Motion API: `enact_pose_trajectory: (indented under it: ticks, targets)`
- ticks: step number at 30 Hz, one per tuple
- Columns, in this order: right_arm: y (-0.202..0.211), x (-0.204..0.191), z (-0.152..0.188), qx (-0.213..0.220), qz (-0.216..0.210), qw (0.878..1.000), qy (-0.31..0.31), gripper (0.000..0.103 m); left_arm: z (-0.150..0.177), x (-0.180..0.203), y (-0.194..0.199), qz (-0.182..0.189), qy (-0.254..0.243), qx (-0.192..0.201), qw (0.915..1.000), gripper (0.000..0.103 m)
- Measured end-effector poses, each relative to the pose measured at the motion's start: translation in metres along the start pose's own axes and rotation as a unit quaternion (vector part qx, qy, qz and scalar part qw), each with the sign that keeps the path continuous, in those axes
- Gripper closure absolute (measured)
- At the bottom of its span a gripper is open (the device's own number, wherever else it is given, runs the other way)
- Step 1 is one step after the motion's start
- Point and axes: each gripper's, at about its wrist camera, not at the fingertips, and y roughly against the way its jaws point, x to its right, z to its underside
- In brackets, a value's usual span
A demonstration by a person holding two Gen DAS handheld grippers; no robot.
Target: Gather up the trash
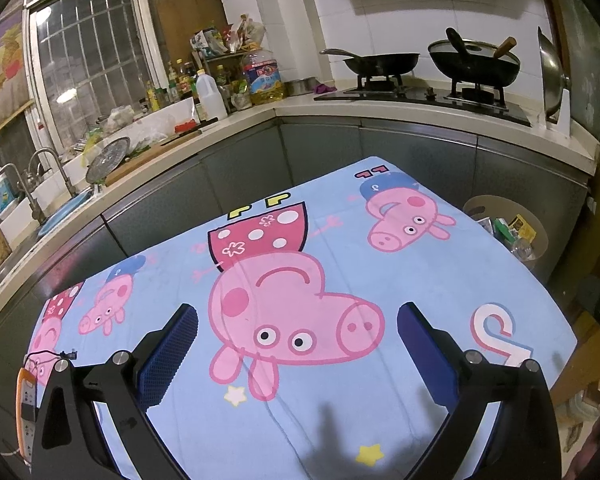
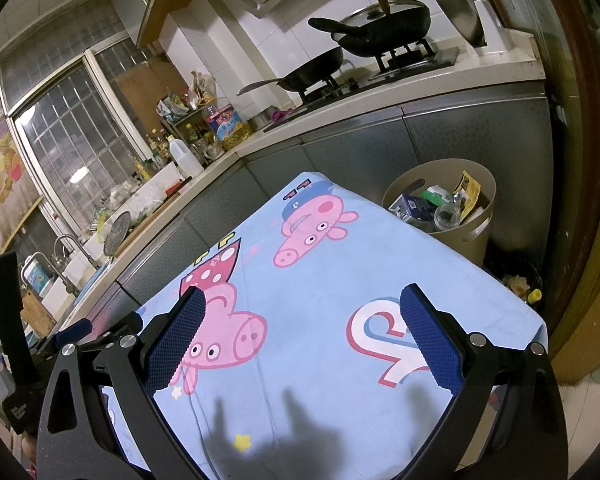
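A beige trash bin (image 2: 476, 236) stands on the floor past the table's far right corner, holding cartons, a clear bottle and a yellow wrapper. It also shows in the left wrist view (image 1: 480, 204). My left gripper (image 1: 298, 316) is open and empty above the light blue cartoon-pig tablecloth (image 1: 400, 280). My right gripper (image 2: 302, 300) is open and empty above the same cloth (image 2: 320, 264). No loose trash shows on the cloth.
A kitchen counter (image 1: 260, 114) wraps around behind the table, with bottles, a sink (image 1: 60, 208) at left and a stove with two black woks (image 1: 476, 64). An orange-edged device (image 1: 26, 404) lies at the table's left edge. A dark bag (image 2: 520, 280) sits on the floor by the bin.
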Motion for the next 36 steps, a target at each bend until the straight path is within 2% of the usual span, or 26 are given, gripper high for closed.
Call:
enact_pose_trajectory:
  ticks: [3,9,14,36]
  targets:
    - [0.0,0.0,0.0,0.0,0.0,1.0,0.0,0.006,0.005,-0.005,0.002,0.018,0.0,-0.005,0.9998,0.004]
    - [0.0,0.0,0.0,0.0,-0.001,1.0,-0.001,0.006,0.013,-0.013,0.009,0.029,0.004,-0.014,0.9995,0.004]
    - [-0.002,0.0,0.0,-0.003,-0.001,1.0,-0.001,0.006,0.021,-0.023,0.022,0.028,0.003,-0.015,0.9995,0.004]
    - [-0.001,0.0,0.0,-0.004,-0.001,1.0,-0.002,0.006,0.01,-0.013,0.014,0.028,0.0,-0.018,0.9994,0.004]
